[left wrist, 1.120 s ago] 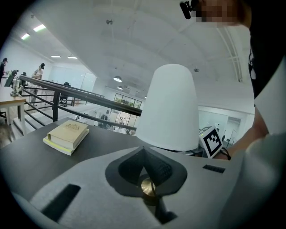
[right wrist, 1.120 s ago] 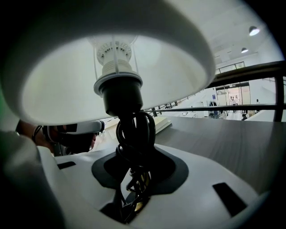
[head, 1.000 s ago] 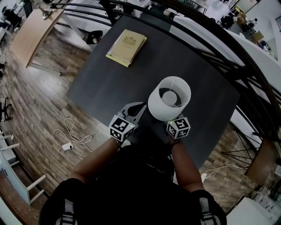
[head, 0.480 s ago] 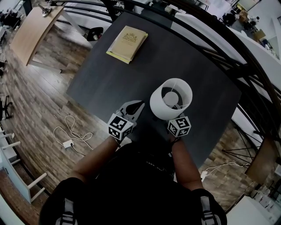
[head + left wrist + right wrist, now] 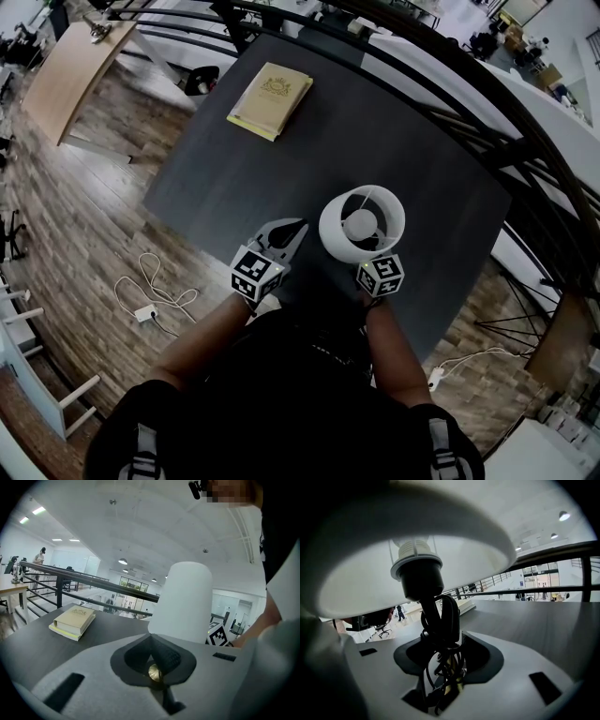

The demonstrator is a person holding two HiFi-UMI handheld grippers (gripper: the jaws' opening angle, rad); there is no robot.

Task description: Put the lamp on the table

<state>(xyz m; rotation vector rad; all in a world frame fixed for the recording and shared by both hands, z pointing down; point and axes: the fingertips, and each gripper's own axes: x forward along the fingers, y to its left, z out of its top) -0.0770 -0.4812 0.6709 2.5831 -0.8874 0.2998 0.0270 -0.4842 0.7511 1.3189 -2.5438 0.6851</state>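
The right gripper point(image 5: 443, 656) had just been opening and its jaws stood wide around the stem point(image 5: 425, 609) and coiled cord point(image 5: 450, 616) of the lamp point(image 5: 362, 225), which stood upright by the near edge of the table point(image 5: 234, 178), while the left gripper point(image 5: 152, 644) beside it was closed, empty.

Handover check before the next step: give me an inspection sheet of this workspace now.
Surface: dark table, holding the lamp and a book.
Job's things: white lamp upright over the table's near part; base hidden.
Clutter: one yellow book at the far side.
Tools: left tool shut, empty, beside the lamp; right tool open, jaws just opened wider, lamp stem between them.
Cables: lamp cord bundled at the stem; white cable on the floor.
Surroundings: wooden floor, black railing, light desk.
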